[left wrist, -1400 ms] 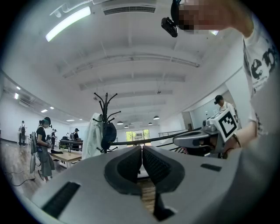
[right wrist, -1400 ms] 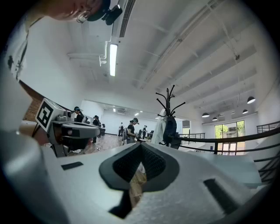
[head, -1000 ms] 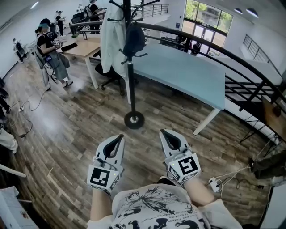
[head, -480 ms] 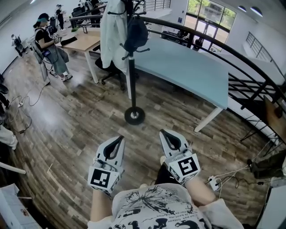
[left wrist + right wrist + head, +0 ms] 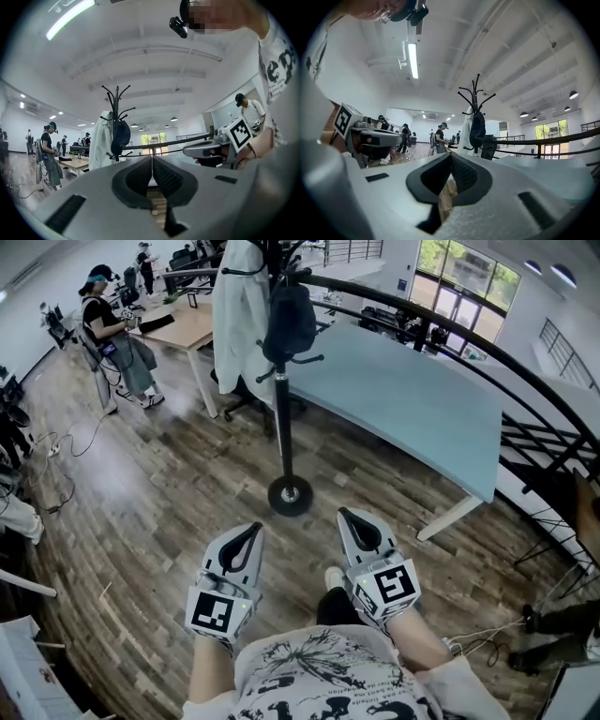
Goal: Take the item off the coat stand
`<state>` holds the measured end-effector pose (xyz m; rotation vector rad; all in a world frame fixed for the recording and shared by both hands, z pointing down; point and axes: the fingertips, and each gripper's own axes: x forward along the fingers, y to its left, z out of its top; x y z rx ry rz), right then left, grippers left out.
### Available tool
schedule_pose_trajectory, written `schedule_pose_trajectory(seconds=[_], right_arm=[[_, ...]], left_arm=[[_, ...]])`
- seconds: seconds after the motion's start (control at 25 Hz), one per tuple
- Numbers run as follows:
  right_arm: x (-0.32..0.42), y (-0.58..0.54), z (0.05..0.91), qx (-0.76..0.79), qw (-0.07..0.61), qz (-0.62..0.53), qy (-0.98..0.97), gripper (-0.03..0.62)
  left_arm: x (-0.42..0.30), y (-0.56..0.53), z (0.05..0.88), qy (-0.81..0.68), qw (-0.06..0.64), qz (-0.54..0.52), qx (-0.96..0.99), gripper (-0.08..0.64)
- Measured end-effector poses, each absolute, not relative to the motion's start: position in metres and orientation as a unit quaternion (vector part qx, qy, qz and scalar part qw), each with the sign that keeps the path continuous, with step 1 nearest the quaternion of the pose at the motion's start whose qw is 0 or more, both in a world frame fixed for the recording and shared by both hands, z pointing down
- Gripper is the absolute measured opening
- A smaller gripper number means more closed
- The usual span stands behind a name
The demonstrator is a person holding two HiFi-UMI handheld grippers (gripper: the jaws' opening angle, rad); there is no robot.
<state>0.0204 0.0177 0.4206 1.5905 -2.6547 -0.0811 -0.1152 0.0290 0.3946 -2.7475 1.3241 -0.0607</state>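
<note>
You took a step toward the coat stand (image 5: 284,418). Over the last second its round base (image 5: 290,495) and pole grew a little larger in the head view, the hanging things came further into frame, and the toe of your shoe (image 5: 334,577) appeared on the floor just short of the base. Both tools kept their pose, held low on your side of the base and well short of the pole. The left tool (image 5: 249,531) had its jaws pressed together with nothing between them, and the right tool (image 5: 349,518) was likewise closed and empty. The white coat (image 5: 239,310) and the dark bag (image 5: 289,320) hung untouched from the stand's upper hooks, the coat to the left of the pole as you faced it and the bag against the pole. A pale blue desk (image 5: 403,399) stood beyond the stand. So this was approach only: nothing had been lifted, neither item looked within reach, and a tool would have needed to open before taking one.
</note>
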Motion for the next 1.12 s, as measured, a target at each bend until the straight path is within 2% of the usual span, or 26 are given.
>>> schedule_pose_trajectory(seconds=[0.68,1.12], right_arm=[[0.103,-0.197,0.384,0.421,-0.005,-0.049,-0.906,-0.006],[0.083,-0.291,0.381,0.415,0.003,-0.059,-0.908,-0.006]], left_arm=[[-0.028,-0.151,0.373,0.532,0.064,-0.022,-0.844,0.005],[-0.047,-0.238,0.363,0.550,0.058,-0.011,-0.833,0.005]])
